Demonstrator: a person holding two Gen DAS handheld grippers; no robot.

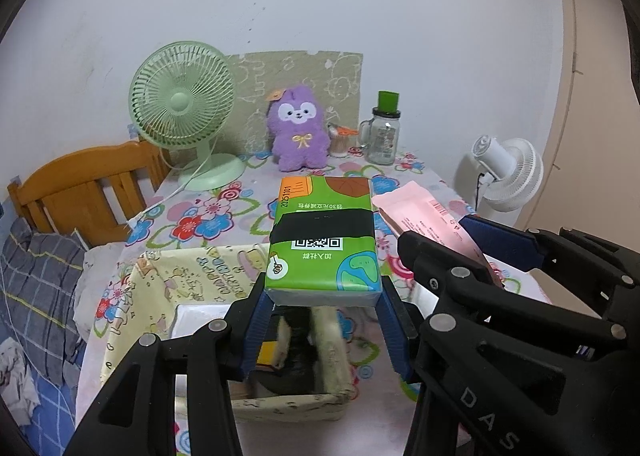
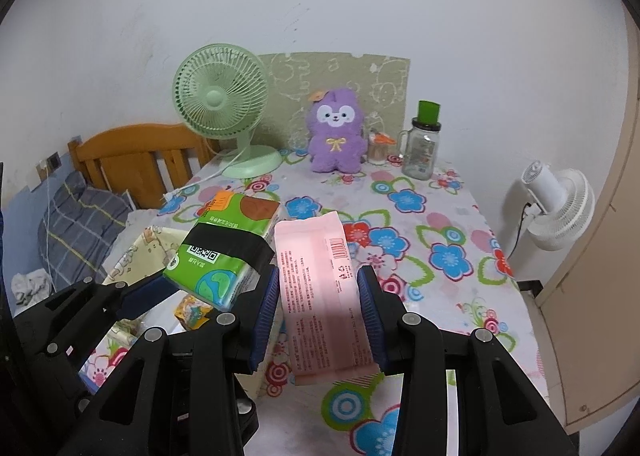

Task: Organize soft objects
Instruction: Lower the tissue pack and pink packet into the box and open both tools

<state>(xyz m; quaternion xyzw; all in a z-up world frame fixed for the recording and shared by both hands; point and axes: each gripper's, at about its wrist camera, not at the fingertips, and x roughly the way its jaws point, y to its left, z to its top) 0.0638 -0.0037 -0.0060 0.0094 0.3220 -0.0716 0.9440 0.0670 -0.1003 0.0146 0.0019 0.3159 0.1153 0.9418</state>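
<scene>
Two soft packs are in your grip above the flower-print table (image 2: 460,216): your left gripper (image 1: 320,320) is clamped partway closed on the green plastic-wrapped tissue pack with a black band (image 1: 324,240), your right gripper (image 2: 318,312) more narrowly on the flat pink wrapped pack (image 2: 320,288). The cream fabric storage basket (image 1: 288,404) sits just under the green pack. Lower each pack level, one at a time, keeping them apart, and release only once it is inside.
</scene>
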